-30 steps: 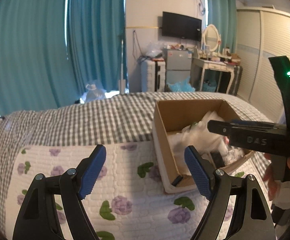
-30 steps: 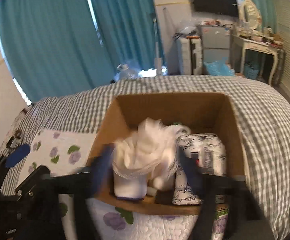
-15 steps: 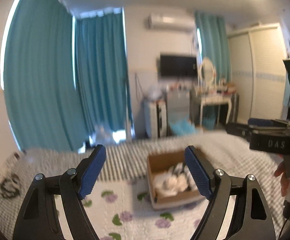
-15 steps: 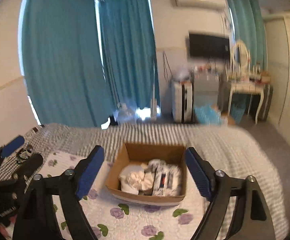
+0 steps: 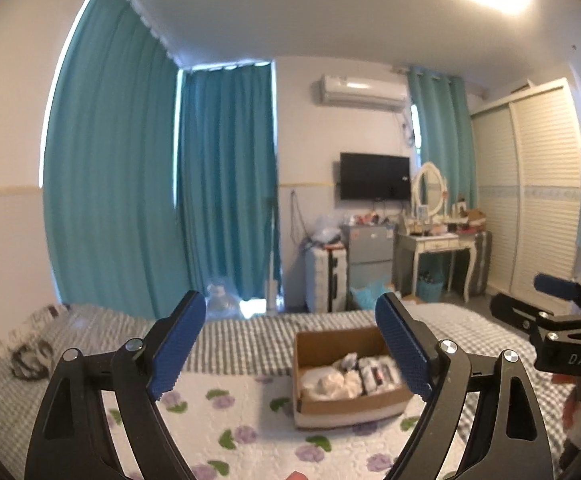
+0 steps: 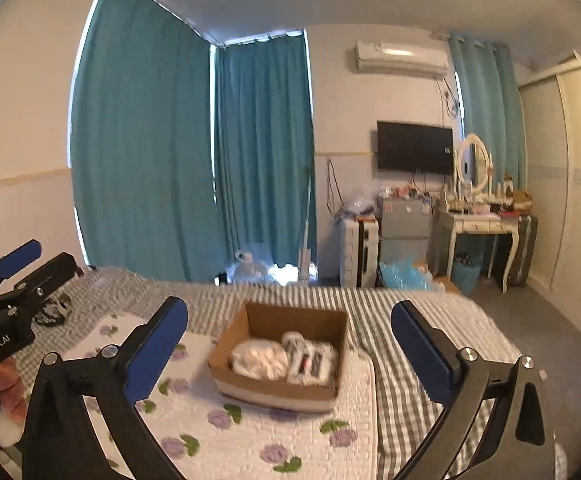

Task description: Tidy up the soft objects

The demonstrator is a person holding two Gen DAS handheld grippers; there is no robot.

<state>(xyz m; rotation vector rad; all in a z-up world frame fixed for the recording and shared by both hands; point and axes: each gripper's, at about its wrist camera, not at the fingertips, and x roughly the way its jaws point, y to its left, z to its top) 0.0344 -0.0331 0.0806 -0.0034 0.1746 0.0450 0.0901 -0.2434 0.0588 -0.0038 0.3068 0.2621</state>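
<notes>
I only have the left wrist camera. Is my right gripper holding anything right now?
Observer: No. The right wrist view shows the right gripper with jaws wide open and nothing between them.
Operator: My left gripper hides the right side of the cardboard box. What's in there?
Observer: Patterned packets fill it up to the right wall, beside a white cloth bundle.
Operator: Anything soft lying right of the box?
Observer: Nothing shows there, only the floral quilt edge and the gingham bedcover.
</notes>
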